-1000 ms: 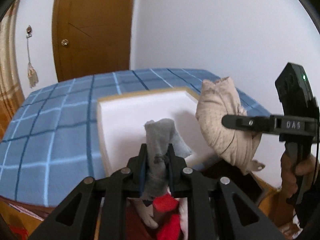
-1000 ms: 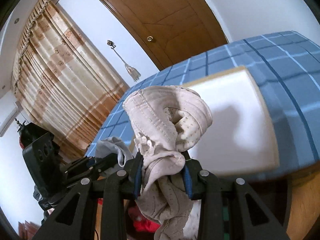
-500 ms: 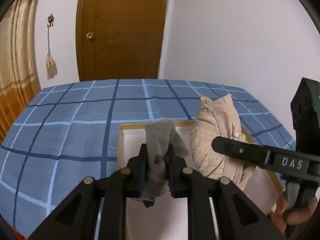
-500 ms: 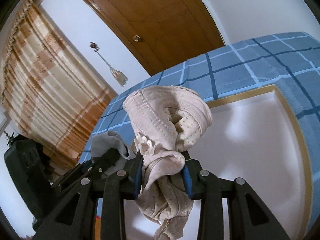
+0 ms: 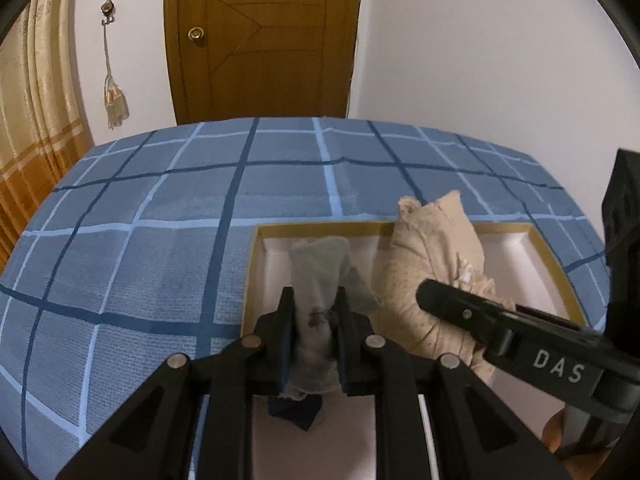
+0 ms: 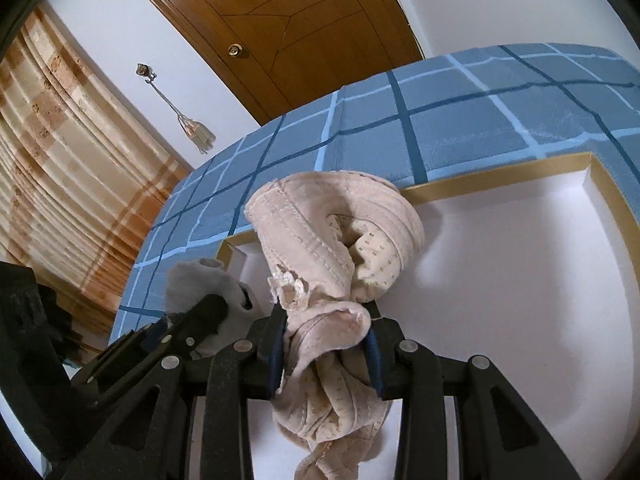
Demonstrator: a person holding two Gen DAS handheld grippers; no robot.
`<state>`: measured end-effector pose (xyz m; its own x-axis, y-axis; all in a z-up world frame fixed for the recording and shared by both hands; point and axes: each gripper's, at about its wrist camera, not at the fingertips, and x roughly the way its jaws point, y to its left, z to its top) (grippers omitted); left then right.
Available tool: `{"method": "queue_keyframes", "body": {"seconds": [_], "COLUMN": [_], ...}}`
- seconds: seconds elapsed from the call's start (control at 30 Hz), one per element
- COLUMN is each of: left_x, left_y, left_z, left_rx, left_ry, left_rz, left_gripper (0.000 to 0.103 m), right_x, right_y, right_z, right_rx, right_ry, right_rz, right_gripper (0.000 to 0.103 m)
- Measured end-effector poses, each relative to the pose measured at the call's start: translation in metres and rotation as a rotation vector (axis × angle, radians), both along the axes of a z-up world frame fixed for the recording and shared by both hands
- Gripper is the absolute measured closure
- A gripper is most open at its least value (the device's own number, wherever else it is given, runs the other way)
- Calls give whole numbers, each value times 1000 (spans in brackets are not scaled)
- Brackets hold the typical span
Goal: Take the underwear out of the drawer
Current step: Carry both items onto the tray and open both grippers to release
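Holding one garment apiece, both tools hung over the white tray [image 5: 516,252] that lay on the blue checked bed [image 5: 160,216]. The left tool [image 5: 314,332] was pinched almost shut on a grey piece of underwear [image 5: 320,264], and a dark scrap hung beneath it. The right tool [image 6: 326,354] stood partly closed, its pads pressing a thick beige bundle of underwear [image 6: 332,224] whose tail dangled low, close to the tray floor. Neither garment was in a drawer any more, and no drawer showed in either view.

The step in hand looked like setting both pieces down in the tray. To do it well, each tool probably needed to sink until the cloth rested on the white floor before letting go, with the two kept a little apart so the bundles would not land on each other. The beige lace edge might catch on a pad, so a wide release seemed wise.

The tray's gold rim [image 6: 500,170] stood up around its far and side edges, and nothing else lay inside. A wooden door [image 5: 264,40], a striped curtain [image 6: 60,168] and a hanging tassel [image 5: 116,100] stood well off, clear of the work.
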<state>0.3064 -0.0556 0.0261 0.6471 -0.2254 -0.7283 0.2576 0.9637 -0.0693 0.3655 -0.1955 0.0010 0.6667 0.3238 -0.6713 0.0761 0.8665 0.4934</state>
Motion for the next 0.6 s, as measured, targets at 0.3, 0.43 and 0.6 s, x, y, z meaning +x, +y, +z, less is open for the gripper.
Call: {"method": "queue_keyframes", "body": {"seconds": [0.3,0.43,0.6], "left_x": [-4,-21,-50], "left_y": [7,14,19], "left_z": [2,24,50], "left_rx": [-17,-10,-21], "left_ry": [15,-88,-155], "left_rz": [52,110,90], "left_gripper": [20,1,1], "right_x": [0,-16,-50], "right_y": [-8,-13,-8], "right_z": [-5,16,47], "right_rx": [86,147,100], "right_ry": [12,-70,-163], "right_rz": [-9,-13,-56], "right_gripper": [37,37,37]}}
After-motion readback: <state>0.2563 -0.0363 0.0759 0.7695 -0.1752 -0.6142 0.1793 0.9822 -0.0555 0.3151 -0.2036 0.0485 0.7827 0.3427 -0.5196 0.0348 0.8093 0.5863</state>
